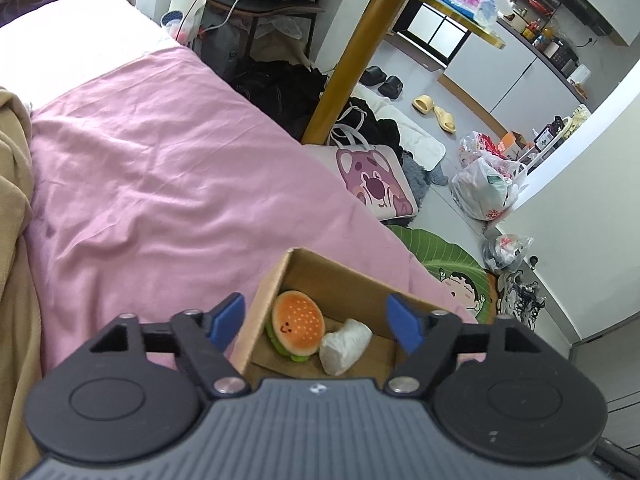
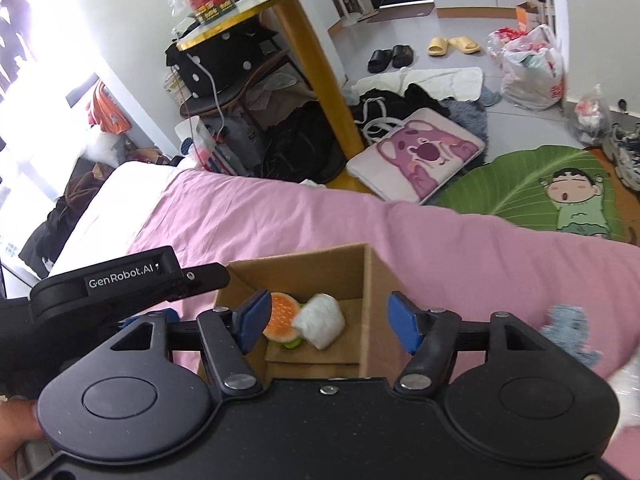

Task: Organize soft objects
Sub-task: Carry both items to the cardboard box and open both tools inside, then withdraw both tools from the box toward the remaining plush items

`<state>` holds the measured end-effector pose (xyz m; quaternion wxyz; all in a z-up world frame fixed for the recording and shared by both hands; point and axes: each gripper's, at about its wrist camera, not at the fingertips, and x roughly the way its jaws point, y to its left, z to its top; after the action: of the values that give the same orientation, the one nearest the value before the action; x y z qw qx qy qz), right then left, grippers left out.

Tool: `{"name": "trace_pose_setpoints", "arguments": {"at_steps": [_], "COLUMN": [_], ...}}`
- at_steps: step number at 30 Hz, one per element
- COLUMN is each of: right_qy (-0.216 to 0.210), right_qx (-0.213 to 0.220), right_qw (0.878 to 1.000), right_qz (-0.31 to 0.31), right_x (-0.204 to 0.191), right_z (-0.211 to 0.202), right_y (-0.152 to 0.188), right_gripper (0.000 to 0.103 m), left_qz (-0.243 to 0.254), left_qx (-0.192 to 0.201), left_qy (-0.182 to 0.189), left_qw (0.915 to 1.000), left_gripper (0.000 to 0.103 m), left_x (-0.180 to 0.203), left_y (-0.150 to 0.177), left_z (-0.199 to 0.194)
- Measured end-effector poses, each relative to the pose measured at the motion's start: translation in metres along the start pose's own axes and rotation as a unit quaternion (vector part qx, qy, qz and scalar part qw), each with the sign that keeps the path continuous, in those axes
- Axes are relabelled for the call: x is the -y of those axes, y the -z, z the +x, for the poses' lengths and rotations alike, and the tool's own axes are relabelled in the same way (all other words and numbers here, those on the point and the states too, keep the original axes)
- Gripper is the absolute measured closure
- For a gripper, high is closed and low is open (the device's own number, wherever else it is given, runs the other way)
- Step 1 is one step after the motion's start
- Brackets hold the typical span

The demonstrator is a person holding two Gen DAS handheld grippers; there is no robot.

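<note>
An open cardboard box [image 1: 340,276] [image 2: 320,270] sits on the pink bedsheet [image 1: 160,184] [image 2: 460,256]. Inside it lie a burger plush [image 1: 297,324] [image 2: 282,316] and a white soft bundle [image 1: 345,345] [image 2: 322,320], touching each other. My left gripper [image 1: 316,318] hovers over the box, open, nothing between its blue pads. My right gripper [image 2: 328,326] is also above the box, open and empty; the left gripper's black body [image 2: 120,280] shows at its left. A small blue-grey soft toy [image 2: 568,332], blurred, lies on the sheet to the right of the box.
A tan blanket [image 1: 12,208] lies at the bed's left. Beyond the bed edge are a yellow table leg [image 1: 348,56] [image 2: 320,80], a pink bear bag [image 1: 374,184] [image 2: 424,156], a green leaf rug [image 1: 444,256] [image 2: 532,184], slippers, plastic bags and dark clothes on the floor.
</note>
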<state>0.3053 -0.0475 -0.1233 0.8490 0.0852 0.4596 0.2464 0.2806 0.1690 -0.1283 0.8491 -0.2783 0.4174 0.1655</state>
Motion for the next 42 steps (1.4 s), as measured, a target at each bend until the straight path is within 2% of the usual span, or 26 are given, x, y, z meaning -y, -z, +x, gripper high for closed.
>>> {"name": "trace_pose_setpoints", "arguments": {"at_steps": [6, 9, 11, 18, 23, 34, 42], "right_qy": [0.018, 0.023, 0.025, 0.036, 0.036, 0.025, 0.014], "right_qx": [0.009, 0.013, 0.017, 0.034, 0.05, 0.053, 0.049], "right_qw": [1.0, 1.0, 0.999, 0.998, 0.997, 0.998, 0.998], "right_qz": [0.01, 0.014, 0.018, 0.027, 0.043, 0.039, 0.036], "right_x": [0.021, 0.028, 0.032, 0.046, 0.056, 0.083, 0.124], "right_z": [-0.028, -0.042, -0.054, -0.09, -0.114, -0.163, -0.193], "right_y": [0.004, 0.008, 0.011, 0.022, 0.029, 0.033, 0.035], "right_gripper": [0.036, 0.032, 0.025, 0.015, 0.0, 0.0, 0.0], "left_qz": [0.034, 0.045, 0.048, 0.078, 0.095, 0.101, 0.101], "left_qx": [0.007, 0.011, 0.009, 0.004, 0.02, 0.04, 0.044], "left_qy": [-0.002, -0.007, -0.014, -0.004, 0.011, 0.05, 0.043], "left_qw": [0.9994, 0.9989, 0.9987, 0.997, 0.9953, 0.9928, 0.993], "left_gripper": [0.021, 0.016, 0.014, 0.008, 0.001, 0.001, 0.001], "left_x": [0.024, 0.033, 0.037, 0.051, 0.062, 0.092, 0.122], "left_y": [0.013, 0.02, 0.023, 0.039, 0.055, 0.078, 0.105], "left_z": [-0.016, -0.026, -0.034, -0.061, -0.082, -0.131, -0.154]}}
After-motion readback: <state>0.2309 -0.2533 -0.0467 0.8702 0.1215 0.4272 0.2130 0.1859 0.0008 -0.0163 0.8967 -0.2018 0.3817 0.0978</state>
